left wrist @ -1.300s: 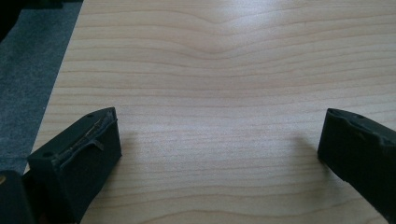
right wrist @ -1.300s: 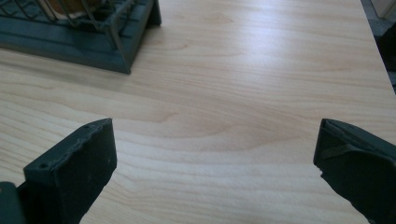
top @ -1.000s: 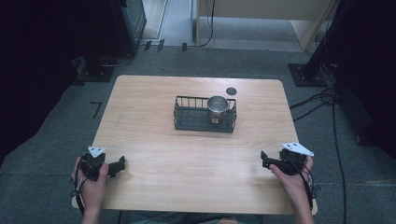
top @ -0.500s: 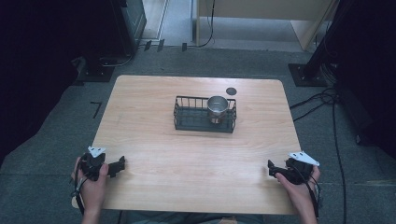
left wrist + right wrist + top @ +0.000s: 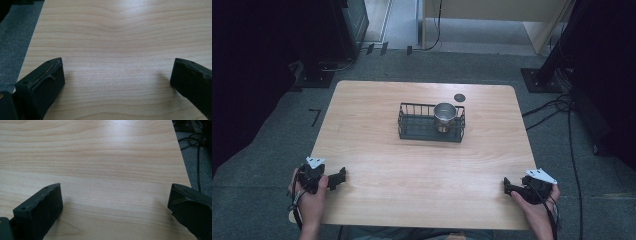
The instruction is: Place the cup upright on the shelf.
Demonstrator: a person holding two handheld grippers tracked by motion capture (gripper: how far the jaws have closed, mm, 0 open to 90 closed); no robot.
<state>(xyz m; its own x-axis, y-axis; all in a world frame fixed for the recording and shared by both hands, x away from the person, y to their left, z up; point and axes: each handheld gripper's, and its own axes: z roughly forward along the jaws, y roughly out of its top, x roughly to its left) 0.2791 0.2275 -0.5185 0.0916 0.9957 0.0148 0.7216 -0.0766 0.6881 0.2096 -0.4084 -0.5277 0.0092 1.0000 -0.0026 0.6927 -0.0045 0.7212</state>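
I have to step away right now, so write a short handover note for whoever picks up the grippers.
Left gripper: open, holding nothing, low over the table's near left corner.
Right gripper: open, holding nothing, at the near right corner.
Metal cup: upright inside the right end of the black wire basket, mid-table toward the far side. A small dark disc lies behind the basket.
Done: nothing gripped.
Left: reach the cup and basket.

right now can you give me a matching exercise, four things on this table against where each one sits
Things:
1. metal cup
2. dark round disc
3. left gripper
4. right gripper

Places:
a. near right corner of the table
b. inside the wire basket, at its right end
c. near left corner of the table
d. on the bare wood just behind the basket

Pairs: 1-b, 2-d, 3-c, 4-a
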